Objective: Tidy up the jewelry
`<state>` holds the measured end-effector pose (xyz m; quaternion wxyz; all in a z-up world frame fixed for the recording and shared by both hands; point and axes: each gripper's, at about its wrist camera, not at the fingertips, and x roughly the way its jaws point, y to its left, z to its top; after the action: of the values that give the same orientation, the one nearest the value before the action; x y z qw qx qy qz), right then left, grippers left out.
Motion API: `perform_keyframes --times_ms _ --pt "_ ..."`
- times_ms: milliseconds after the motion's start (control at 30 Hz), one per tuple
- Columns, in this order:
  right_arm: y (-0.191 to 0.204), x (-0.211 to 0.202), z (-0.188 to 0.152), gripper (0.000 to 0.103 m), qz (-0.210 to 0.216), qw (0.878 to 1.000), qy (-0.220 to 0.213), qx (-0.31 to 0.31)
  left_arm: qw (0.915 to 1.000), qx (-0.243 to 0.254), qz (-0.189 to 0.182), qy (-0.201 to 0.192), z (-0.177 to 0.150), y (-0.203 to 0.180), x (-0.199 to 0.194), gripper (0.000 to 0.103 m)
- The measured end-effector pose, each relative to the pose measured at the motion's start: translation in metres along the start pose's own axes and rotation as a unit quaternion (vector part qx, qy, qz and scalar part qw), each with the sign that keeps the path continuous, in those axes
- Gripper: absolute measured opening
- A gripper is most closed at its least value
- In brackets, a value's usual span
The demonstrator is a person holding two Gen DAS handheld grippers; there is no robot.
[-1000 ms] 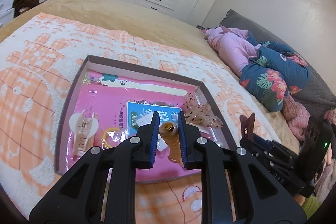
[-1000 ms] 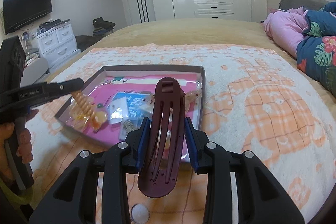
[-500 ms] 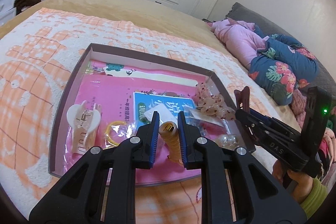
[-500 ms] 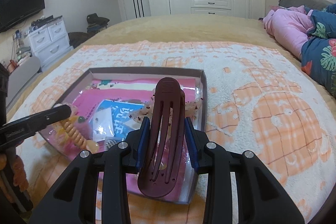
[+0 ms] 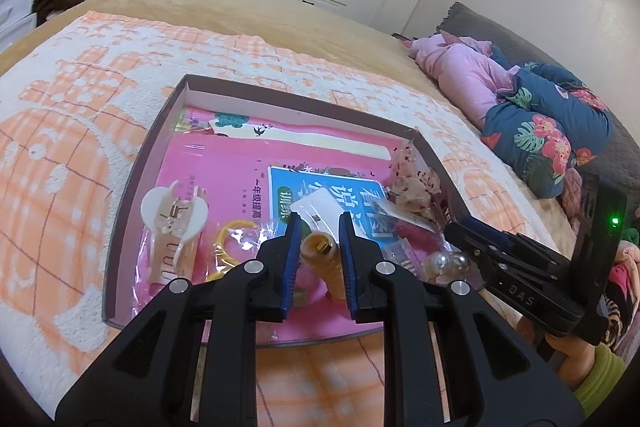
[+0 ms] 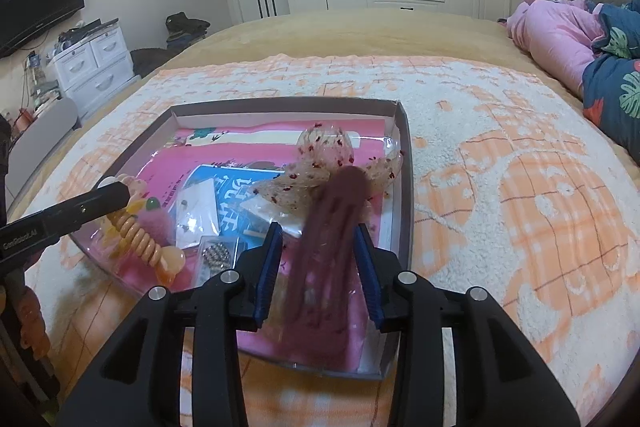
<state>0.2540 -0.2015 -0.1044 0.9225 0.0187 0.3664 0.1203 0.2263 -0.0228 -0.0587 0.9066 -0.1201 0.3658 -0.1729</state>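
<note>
Setting pieces down inside the shallow brown-walled cardboard box [image 5: 280,95], judging by the poses. Keep the left gripper [image 5: 319,227] pinched snugly on the ribbed amber plastic spiral hair tie [image 5: 324,255] over the box's near end; lower first, then part above bare pink lining beside the white plastic claw clip [image 5: 176,211]. Hold the right gripper [image 6: 318,239] level, spread wider than the long maroon plastic hair clip [image 6: 332,227], blurred, apparently loose between the pads above the near right corner.
</note>
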Motion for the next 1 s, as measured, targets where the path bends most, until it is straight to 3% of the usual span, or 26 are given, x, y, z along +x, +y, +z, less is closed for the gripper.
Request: perform_keyframes --times_ms 67,200,433,667,867,1000 --pt "0.0 -0.007 -0.002 0.044 0.001 1.0 -0.007 0.002 1.0 0.005 0.004 0.0 -0.002 -0.001 -0.002 0.012" --pt "0.003 -0.024 -0.011 0.05 0.001 1.0 -0.022 0.001 0.9999 0.007 0.009 -0.006 -0.005 -0.002 -0.01 0.036" --pt "0.01 -0.059 -0.028 0.071 0.001 0.998 -0.058 0.001 0.9993 0.022 0.02 -0.023 -0.015 -0.003 -0.032 0.051" --pt "0.014 -0.093 -0.04 0.089 -0.01 0.995 -0.098 0.009 0.9977 0.033 0.033 -0.049 -0.031 -0.005 -0.063 0.073" --pt "0.02 -0.117 -0.051 0.096 -0.023 0.99 -0.136 0.01 0.9959 0.04 0.046 -0.068 -0.042 -0.009 -0.086 0.092" --pt "0.02 -0.125 -0.06 0.097 -0.009 0.99 -0.14 0.02 0.9941 0.053 0.046 -0.083 -0.05 -0.012 -0.098 0.092"
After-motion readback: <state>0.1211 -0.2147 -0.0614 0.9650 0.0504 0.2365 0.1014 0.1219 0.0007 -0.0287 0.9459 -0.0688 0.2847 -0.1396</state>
